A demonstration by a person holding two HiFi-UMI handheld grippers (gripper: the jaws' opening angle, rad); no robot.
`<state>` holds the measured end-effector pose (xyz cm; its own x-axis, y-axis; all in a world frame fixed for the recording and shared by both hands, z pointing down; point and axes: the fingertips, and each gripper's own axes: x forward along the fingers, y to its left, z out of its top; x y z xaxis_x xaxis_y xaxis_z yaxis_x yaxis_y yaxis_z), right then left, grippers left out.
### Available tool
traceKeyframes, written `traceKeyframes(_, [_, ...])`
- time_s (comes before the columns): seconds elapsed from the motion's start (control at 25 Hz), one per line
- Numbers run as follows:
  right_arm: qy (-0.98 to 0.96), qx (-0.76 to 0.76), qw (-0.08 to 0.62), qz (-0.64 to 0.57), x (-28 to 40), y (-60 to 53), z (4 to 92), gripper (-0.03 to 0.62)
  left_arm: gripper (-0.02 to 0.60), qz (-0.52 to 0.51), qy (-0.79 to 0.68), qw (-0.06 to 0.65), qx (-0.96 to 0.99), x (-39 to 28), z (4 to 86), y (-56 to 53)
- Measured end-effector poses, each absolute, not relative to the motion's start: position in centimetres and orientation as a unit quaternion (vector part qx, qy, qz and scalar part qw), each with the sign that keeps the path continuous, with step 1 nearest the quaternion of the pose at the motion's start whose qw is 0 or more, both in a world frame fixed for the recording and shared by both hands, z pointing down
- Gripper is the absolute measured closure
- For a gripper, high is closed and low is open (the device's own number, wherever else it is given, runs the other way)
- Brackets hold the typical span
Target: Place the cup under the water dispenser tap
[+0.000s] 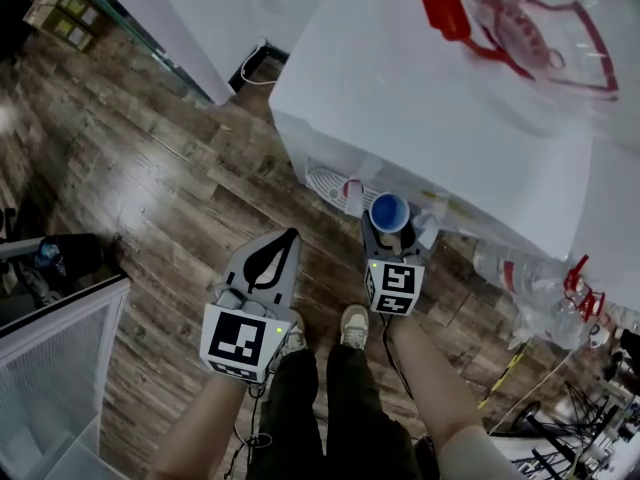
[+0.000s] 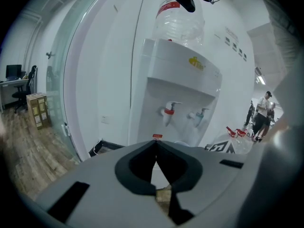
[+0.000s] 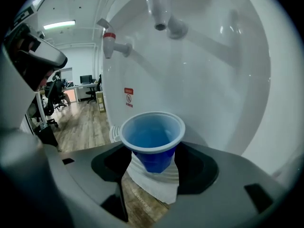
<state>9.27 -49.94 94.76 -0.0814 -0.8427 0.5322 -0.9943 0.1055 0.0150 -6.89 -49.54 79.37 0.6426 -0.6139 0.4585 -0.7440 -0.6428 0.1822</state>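
Between the jaws of the right gripper (image 1: 389,230) stands the blue cup (image 3: 153,139), upright, mouth open and upward. The dark pads close on its sides below the rim, so this gripper is holding the cup. Just under the gripper's tips lies the white ribbed drip tray (image 3: 156,180); whether the cup's base touches it cannot be told. Above and slightly ahead of the gripper hangs the blue-banded tap (image 3: 160,6), its spout over the far side of the cup. The red-banded tap (image 3: 110,41) is higher up to the gripper's left. Both taps project from the recessed front of the white water dispenser (image 2: 183,75), which fills the space ahead of the gripper and carries a clear bottle (image 2: 178,23) on top.

To the left of the right gripper, and farther back from the dispenser, the left gripper (image 1: 290,236) hangs over the wooden floor (image 1: 150,168). Its jaws are brought together at the tips with nothing between them. Behind both grippers, the person's shoes (image 1: 354,325) stand on the floor.
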Motion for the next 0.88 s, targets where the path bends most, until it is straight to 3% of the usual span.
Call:
traceKeyframes(0.44, [-0.710,0.629,0.216,0.232,8.9,-48.0,94.6,0.222,0.575,0.202,-0.376,0.182,0.886,-7.2,78.1,-48.2])
traceKeyframes(0.72, [-0.714,0.620,0.221,0.239,8.6,-45.8,88.7,0.318,0.575,0.208,-0.379,0.179,0.884,-7.3,75.1,-47.3])
traceKeyframes(0.88, [-0.718,0.615,0.217,0.242,8.5,-44.8,84.5,0.338,0.575,0.212,-0.373,0.168,0.888,-7.1,72.3,-46.7])
